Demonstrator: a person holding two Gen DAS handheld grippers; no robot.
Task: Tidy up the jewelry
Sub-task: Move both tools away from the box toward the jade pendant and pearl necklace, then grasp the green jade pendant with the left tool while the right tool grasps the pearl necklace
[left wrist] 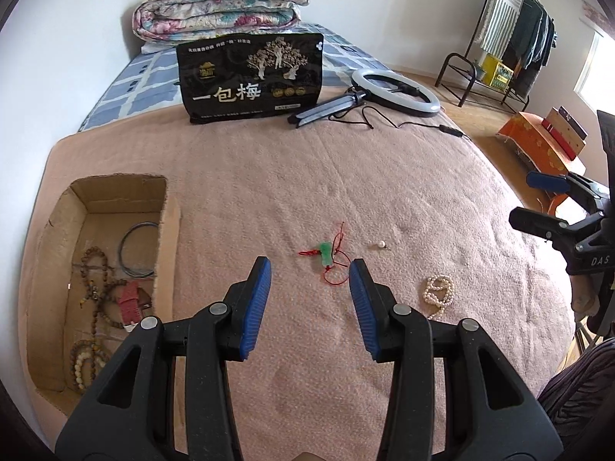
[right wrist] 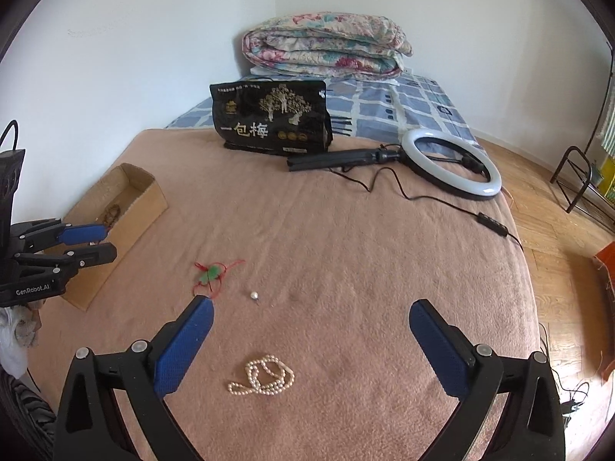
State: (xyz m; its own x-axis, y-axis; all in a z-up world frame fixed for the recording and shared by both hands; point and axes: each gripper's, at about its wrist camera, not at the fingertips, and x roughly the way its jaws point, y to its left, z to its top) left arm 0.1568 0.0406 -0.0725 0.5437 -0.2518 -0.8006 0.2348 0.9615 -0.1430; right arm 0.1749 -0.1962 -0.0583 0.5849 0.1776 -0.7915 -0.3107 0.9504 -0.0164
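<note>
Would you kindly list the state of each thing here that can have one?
Left tool: open, empty.
Right tool: open wide, empty.
Cardboard box: open, holding bead strands.
Pearl necklace: loose on blanket.
Jade pendant: loose on blanket.
Ring light: lying flat.

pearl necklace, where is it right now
The pearl necklace lies heaped on the pink blanket, low in the right wrist view between the open right gripper fingers, nearer than the single pearl earring.

White walls [right wrist: 134, 57], wooden floor [right wrist: 557, 238], daylit window [left wrist: 594, 69].
</note>
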